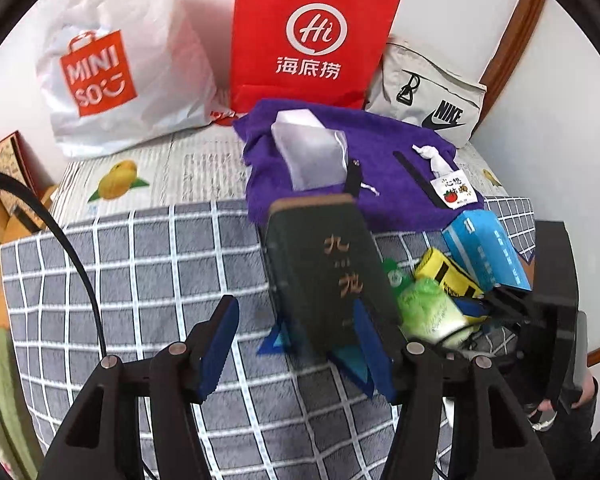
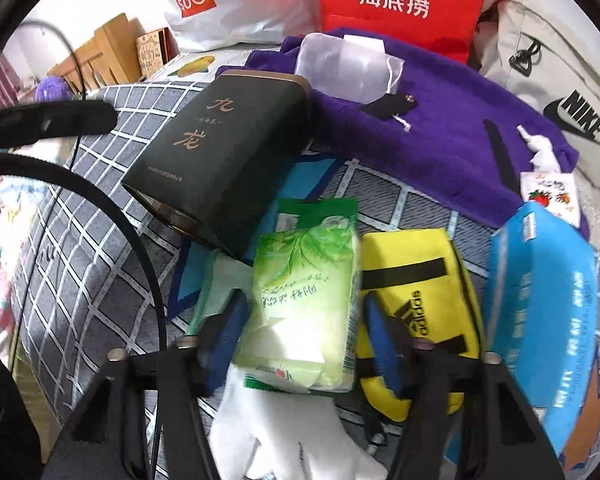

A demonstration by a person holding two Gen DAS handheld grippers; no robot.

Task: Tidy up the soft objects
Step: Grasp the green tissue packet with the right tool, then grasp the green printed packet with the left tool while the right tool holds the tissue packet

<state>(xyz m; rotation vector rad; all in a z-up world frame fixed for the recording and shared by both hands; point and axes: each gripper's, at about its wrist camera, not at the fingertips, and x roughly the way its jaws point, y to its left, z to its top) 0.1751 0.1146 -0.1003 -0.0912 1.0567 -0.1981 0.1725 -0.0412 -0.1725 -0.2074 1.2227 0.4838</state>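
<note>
A green tissue pack [image 2: 304, 300] lies lengthwise between my right gripper's [image 2: 304, 300] blue pads, which press on its sides. From the left wrist view the same pack [image 1: 432, 312] shows at the tip of the right gripper [image 1: 496, 304]. My left gripper [image 1: 294, 302] is open. A dark green tin [image 1: 328, 272] stands just beyond it, close to its right finger [image 1: 372, 352] and apart from the left one. A yellow pouch [image 2: 416, 300] sits right of the pack. A white glove [image 2: 292, 432] lies below it. A purple towel [image 2: 440, 140] is heaped behind.
A blue box [image 2: 548, 320] leans at the right. A sheer white pouch [image 1: 308, 148] rests on the towel. A white Miniso bag [image 1: 112, 68], a red bag [image 1: 312, 36] and a grey Nike bag [image 1: 432, 92] line the back wall. Grey checked cloth [image 1: 140, 264] covers the surface.
</note>
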